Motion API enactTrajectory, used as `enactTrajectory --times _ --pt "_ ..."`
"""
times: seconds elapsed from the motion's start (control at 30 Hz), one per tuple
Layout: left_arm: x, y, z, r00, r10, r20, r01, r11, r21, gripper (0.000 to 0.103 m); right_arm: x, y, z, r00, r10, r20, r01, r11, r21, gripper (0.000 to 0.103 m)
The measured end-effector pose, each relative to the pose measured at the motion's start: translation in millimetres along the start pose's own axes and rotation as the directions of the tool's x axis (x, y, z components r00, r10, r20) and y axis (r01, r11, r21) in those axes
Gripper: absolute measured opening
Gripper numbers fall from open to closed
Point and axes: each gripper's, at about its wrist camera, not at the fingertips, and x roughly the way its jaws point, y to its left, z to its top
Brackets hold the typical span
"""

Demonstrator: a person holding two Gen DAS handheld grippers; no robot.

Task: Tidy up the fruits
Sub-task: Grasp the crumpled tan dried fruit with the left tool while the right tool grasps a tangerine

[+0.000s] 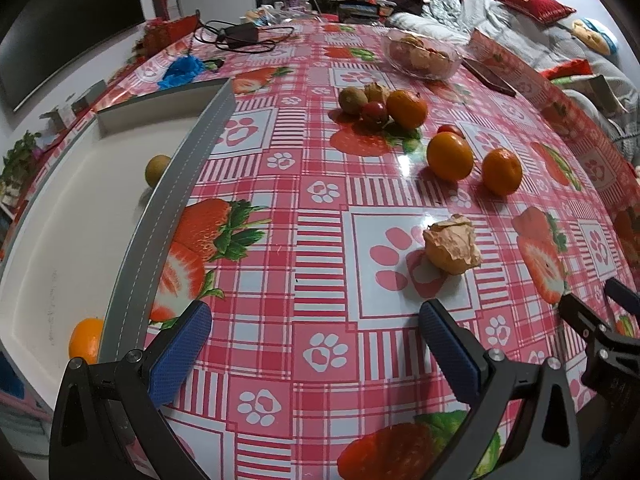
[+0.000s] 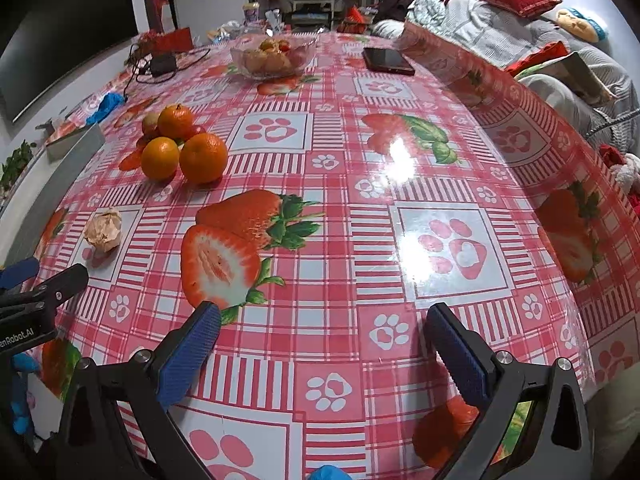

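A living room with a heaped sofa (image 1: 500, 16) lies behind a table covered by a red checked tablecloth (image 1: 320, 264) printed with strawberries and paw marks. At the table's left side sits a white tray with a grey stitched rim (image 1: 176, 184); inside it lie one orange (image 1: 85, 339) near the close corner and a kiwi (image 1: 157, 169) further back. A glass bowl (image 1: 422, 56) of fruit stands toward the far end, with a dark phone (image 2: 387, 61) beside it and a black power adapter with its cable (image 1: 240, 36) off to the left.

Loose on the cloth, a cluster holds a mandarin (image 1: 406, 108), a second kiwi (image 1: 352, 100), a small red fruit (image 1: 374, 112) and a husked physalis (image 1: 375, 90). Nearer, two mandarins (image 1: 449, 156) (image 1: 501, 171) sit just apart, and a lone physalis in its papery husk (image 1: 452, 245) lies closest.

The left gripper (image 1: 316, 338) hovers above the cloth, its blue pads spread wide and holding nothing. The right gripper (image 2: 322, 340) is likewise spread wide, nothing between its pads.
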Motion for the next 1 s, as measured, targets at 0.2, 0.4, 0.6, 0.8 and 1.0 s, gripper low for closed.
enactTrajectory --times 0.2,0.4,0.6,0.8,1.0 --pt "-9.1 -2.1 3.4 0.998 -0.046 -0.034 0.048 0.997 0.056 0.103 5.3 -5.3 15.5 0.994 0.051 -0.100 -0.052 0.999 -0.009 0.103" --pt "-27.4 -26.5 23.3 0.994 -0.104 0.031 0.098 0.983 0.158 0.103 0.1 -18.7 45.1 0.986 0.132 -0.104 -0.126 0.990 0.062 0.103" --pt "-6.7 -54.7 41.2 0.994 -0.106 0.005 0.103 0.969 0.225 0.094 -5.1 -9.7 68.7 0.987 0.139 -0.083 -0.138 0.990 0.016 0.103" --pt "13.4 -58.3 42.8 0.993 -0.104 -0.056 0.113 0.977 0.178 0.062 6.6 15.6 91.4 0.982 0.166 -0.087 -0.171 0.984 -0.056 0.103" --pt "14.9 -56.5 42.1 0.993 -0.106 -0.045 0.111 0.981 0.157 0.060 31.9 48.8 106.6 0.976 0.180 -0.123 -0.197 0.969 -0.149 0.100"
